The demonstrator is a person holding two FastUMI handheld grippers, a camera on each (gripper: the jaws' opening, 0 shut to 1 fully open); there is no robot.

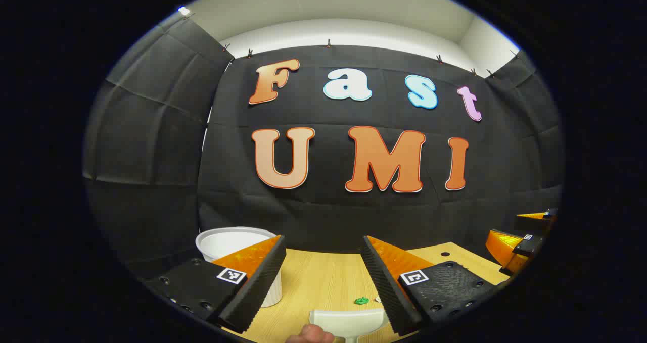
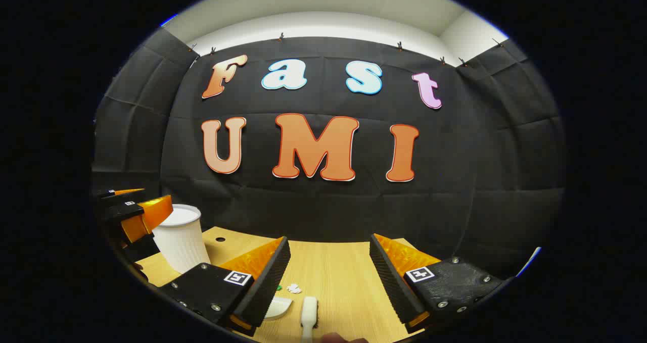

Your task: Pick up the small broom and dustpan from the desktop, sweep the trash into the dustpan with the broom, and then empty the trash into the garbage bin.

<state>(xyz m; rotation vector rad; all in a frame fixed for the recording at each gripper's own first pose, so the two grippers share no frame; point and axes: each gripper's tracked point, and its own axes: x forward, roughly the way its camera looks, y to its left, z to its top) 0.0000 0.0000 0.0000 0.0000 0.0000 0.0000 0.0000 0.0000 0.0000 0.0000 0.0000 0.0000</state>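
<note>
Wooden desktop: dustpan below parted left gripper.

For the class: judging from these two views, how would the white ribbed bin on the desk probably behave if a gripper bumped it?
The white bin stands tall and narrows toward its base, so it may tip rather than slide. It looks like thin ribbed plastic, probably light. The smooth wooden desk offers little grip.

Both the left gripper and the right gripper have black bodies with visible screws, square black-and-white markers and ribbed finger pads.
</note>
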